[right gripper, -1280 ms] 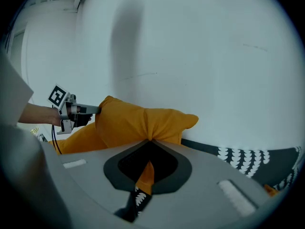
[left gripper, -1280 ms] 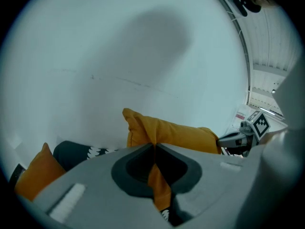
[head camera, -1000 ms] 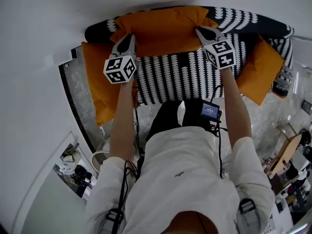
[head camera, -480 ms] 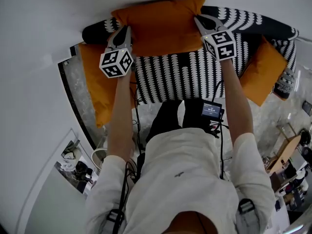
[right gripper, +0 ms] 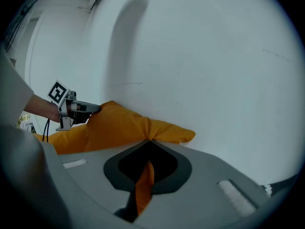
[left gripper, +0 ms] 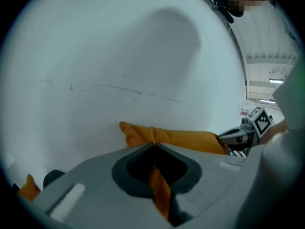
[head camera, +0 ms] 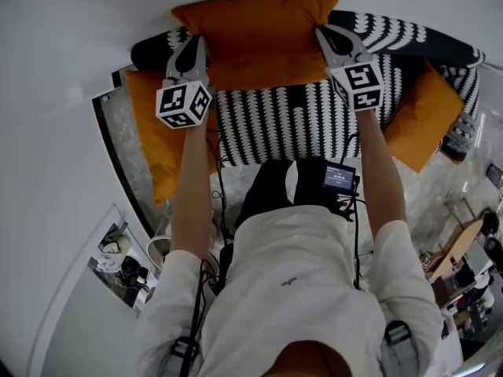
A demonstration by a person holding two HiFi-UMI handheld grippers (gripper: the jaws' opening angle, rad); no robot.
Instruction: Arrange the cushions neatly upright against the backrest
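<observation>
An orange cushion (head camera: 255, 34) hangs above the black-and-white patterned sofa (head camera: 291, 120), close to the white wall. My left gripper (head camera: 194, 44) is shut on the cushion's left edge, with orange fabric (left gripper: 159, 190) pinched between its jaws. Along the right edge my right gripper (head camera: 322, 36) is shut too, a fold of the cushion (right gripper: 143, 185) caught in it. In the left gripper view the cushion (left gripper: 181, 138) runs across to the other gripper. A second orange cushion (head camera: 157, 144) lies at the sofa's left end and a third (head camera: 420, 116) at its right end.
A white wall (head camera: 78, 38) stands right behind the sofa's backrest (head camera: 409, 38). A marble-patterned floor strip (head camera: 130, 159) shows left of the sofa. Clutter (head camera: 118, 261) lies at the lower left and furniture (head camera: 464, 250) at the lower right.
Both grippers have lifted the held cushion and carried it toward the wall, so it now sits higher over the backrest. The two end cushions have not moved.
</observation>
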